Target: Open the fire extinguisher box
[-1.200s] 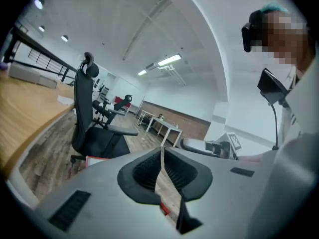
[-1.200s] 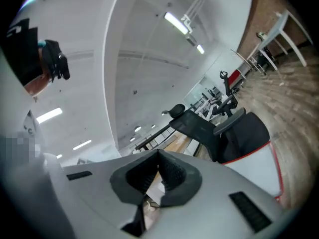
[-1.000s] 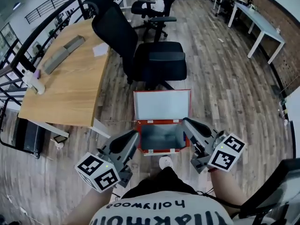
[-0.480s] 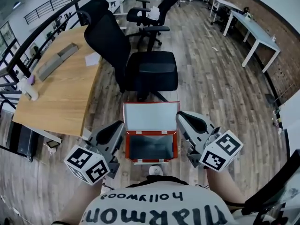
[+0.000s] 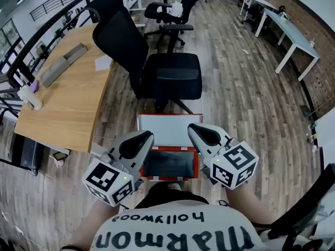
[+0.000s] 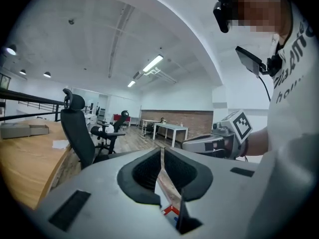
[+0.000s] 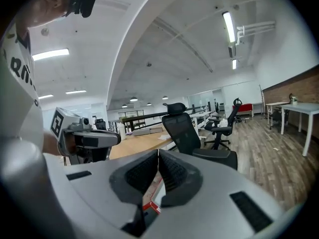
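Observation:
The red fire extinguisher box (image 5: 170,150) lies on the wooden floor in front of me with its lid (image 5: 167,128) swung back, white inside showing. In the head view my left gripper (image 5: 143,137) hangs over the box's left edge and my right gripper (image 5: 192,129) over its right edge, both above it and apart from it. Each is shut with nothing between its pads. In the left gripper view the left gripper (image 6: 162,151) points level into the room, and a red corner of the box (image 6: 171,210) shows below. The right gripper (image 7: 158,153) looks out the same way in its own view.
A black office chair (image 5: 168,77) stands just beyond the box. A wooden desk (image 5: 68,95) runs along the left. More chairs (image 5: 172,9) and white tables (image 5: 293,33) are farther back. My shirt fills the bottom of the head view.
Both grippers have drawn inward toward each other and risen a little, rolling as they went. They now overlap the box's sides in the head view. The box lid stays open.

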A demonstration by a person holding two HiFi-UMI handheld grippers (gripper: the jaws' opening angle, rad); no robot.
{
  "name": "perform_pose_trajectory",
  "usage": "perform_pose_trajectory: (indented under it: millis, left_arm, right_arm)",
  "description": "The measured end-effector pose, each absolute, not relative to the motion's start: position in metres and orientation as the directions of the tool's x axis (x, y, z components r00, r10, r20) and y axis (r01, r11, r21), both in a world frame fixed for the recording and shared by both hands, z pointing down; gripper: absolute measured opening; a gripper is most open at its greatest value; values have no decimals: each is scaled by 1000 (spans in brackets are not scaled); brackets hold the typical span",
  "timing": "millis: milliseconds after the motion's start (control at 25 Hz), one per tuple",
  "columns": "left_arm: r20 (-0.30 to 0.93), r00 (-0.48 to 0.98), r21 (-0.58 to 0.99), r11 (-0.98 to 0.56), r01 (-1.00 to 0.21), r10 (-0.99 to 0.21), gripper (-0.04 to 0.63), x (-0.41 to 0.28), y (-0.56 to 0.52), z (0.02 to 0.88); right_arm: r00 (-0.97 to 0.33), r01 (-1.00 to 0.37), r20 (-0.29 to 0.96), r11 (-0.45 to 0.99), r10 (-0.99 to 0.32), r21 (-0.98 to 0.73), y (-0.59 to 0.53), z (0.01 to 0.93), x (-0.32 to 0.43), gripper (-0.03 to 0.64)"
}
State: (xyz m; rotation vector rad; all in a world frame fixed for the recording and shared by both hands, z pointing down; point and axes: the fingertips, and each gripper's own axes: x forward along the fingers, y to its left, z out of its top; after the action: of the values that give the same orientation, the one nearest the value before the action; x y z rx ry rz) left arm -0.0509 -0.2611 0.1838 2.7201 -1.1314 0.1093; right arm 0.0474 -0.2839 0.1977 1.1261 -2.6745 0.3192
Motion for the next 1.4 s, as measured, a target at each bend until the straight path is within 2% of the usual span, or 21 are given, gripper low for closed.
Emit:
perform_pose_trajectory:
  millis: [480,920,1160,1400]
  left_arm:
    - [168,719,177,-697,-695,-674,25,-73,-284,185]
    - [156,732,214,-701,-680,-663,25,-71,-305,186]
    - [157,721,226,-686,-692,-675,25,-73,-306,188]
    - [153,717,226,-682,-695,-680,25,-73,-300,188]
  right_arm:
    - [-770,-638,175,738,-613,-220,-286,176,-1,11]
    - [-740,-667,231,731,-631,-141,-304,181,-2,11]
    - [-699,-714,258,670,-667,-204,-313,190,10,9]
    - [-691,-722,264,665,-673,-194,-309,192,13,11]
